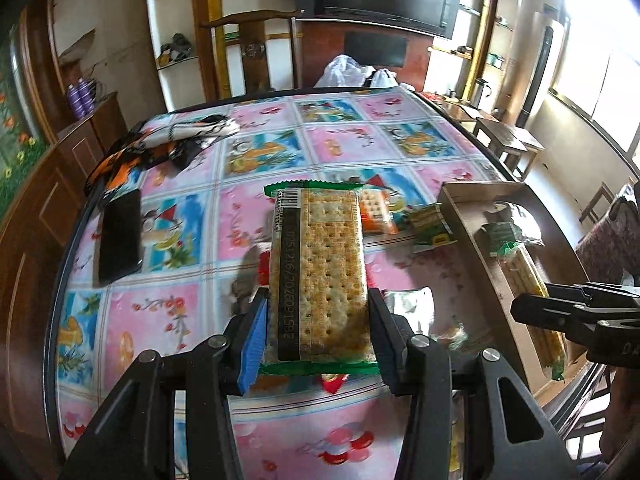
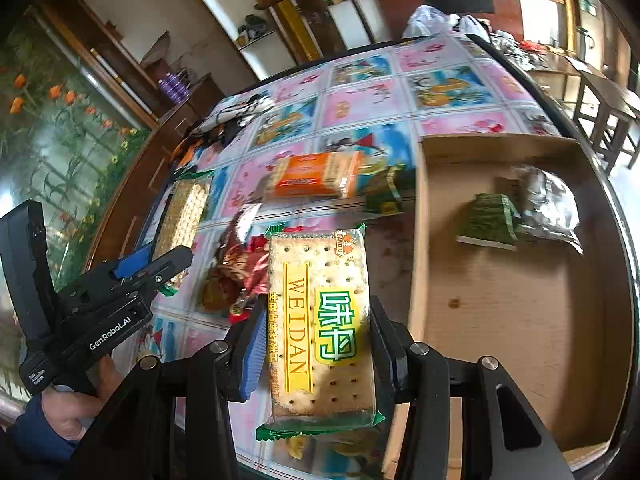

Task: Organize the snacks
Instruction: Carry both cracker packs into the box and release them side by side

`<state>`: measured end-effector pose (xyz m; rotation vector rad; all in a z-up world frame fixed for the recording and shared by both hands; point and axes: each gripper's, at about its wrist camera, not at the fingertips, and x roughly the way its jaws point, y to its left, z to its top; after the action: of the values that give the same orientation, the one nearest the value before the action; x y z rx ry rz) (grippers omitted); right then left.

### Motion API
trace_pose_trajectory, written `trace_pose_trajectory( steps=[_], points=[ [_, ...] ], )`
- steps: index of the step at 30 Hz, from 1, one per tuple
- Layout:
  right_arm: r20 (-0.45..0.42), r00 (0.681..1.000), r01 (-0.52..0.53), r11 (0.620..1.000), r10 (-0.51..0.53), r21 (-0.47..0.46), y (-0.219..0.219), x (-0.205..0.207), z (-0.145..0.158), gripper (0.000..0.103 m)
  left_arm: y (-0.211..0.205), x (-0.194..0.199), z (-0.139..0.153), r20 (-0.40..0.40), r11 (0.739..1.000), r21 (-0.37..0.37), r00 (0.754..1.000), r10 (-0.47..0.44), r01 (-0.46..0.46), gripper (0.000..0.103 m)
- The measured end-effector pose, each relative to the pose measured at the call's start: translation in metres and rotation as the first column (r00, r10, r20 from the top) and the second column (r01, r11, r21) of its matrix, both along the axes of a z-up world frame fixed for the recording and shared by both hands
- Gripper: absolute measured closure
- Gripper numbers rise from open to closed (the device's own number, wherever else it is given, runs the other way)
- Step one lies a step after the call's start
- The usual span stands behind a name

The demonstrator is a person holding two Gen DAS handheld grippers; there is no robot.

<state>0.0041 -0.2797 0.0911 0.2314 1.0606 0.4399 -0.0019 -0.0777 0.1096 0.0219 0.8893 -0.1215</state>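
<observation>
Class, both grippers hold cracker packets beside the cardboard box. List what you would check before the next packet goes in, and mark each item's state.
1. Left gripper grips its cracker packet on both sides: ok.
2. Right gripper grips the Weidan packet: ok.
3. Cardboard box has bare floor free: ok.
4. Green packet and silver bag lie at the box's far end, out of the way: ok.
5. Right packet clears the box wall: cannot tell.

We count 2 cracker packs (image 1: 318, 272) (image 2: 322, 320) in green-edged wrap — 1 per gripper — plus 1 orange pack (image 2: 316, 174), 1 cardboard box (image 2: 500, 312) and 1 phone (image 1: 120, 236).
</observation>
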Motion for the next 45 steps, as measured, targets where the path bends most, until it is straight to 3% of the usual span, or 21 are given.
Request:
trace_pose_trajectory(
  steps=[27,33,40,45],
  points=[
    [-0.046,0.976,0.21,0.977,-0.211,-0.023,-0.104,-0.017,-0.012,0.053,-0.108,0.013,-0.005,-0.01,0.977,-0.024,0.977,-0.212,0.212,0.057],
    [-0.063,0.96,0.27,0.962,-0.272,-0.034,-0.129,-0.023,-0.016,0.053,-0.151,0.011,-0.011,-0.033,0.949,-0.035,0.948,-0.316,0.315,0.057],
    [-0.092,0.944,0.314,0.948,-0.318,-0.054,-0.153,-0.022,-0.025,0.053,-0.201,0.0,-0.033,-0.092,0.896,-0.051,0.891,-0.444,0.441,0.057],
    [-0.126,0.935,0.325,0.944,-0.331,-0.066,-0.163,-0.017,-0.039,0.053,-0.218,-0.005,-0.05,-0.151,0.875,-0.051,0.863,-0.483,0.481,0.057]
  ],
)
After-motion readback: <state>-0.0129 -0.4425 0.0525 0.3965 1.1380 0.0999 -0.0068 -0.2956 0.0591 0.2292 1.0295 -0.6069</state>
